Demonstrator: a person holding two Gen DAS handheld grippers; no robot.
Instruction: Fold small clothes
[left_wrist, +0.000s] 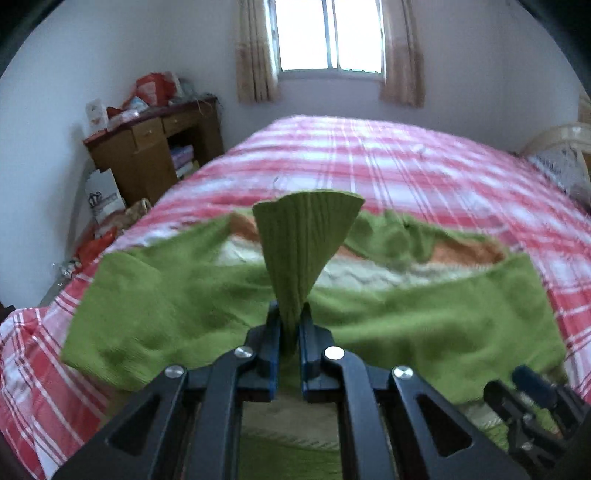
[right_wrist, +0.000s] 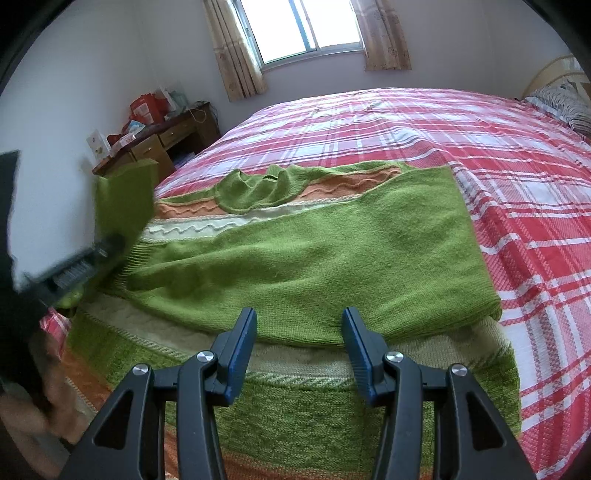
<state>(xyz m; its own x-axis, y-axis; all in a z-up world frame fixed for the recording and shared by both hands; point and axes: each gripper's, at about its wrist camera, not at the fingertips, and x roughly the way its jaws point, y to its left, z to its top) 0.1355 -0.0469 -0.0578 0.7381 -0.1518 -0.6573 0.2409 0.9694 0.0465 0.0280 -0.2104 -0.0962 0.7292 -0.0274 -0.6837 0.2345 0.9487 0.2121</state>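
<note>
Nearest the lens in the left wrist view, the left hand-held gripper (left_wrist: 290, 334) is seen clamped on a ribbed cuff (left_wrist: 304, 236) of the green knit sweater (left_wrist: 424, 317), the cuff fanning upward out of the closed jaws. In the right wrist view, the right hand-held gripper (right_wrist: 299, 332) is held with its jaws apart and nothing between them, just over the near part of the sweater, where one sleeve (right_wrist: 314, 273) is already laid across the body. The sweater lies spread on the red plaid bedspread (right_wrist: 517, 192), its collar (right_wrist: 258, 188) toward the far side. The raised sleeve appears to be gripped only by a narrow bunch of ribbing, so it could slip out if it is pulled hard or swung fast; the picture is blurred, which suggests quick motion. Since the body of the sweater is not pinned by the open right hand-held gripper, it is judged likely that the whole garment could be dragged and the finished sleeve fold disturbed. If the lifted sleeve is released while twisted, a lumpy, skewed fold could result. Farther off, a cluttered wooden desk (left_wrist: 159, 147) stands by the wall, and a curtained window (left_wrist: 328, 35) lies beyond, both well apart from the work.
</note>
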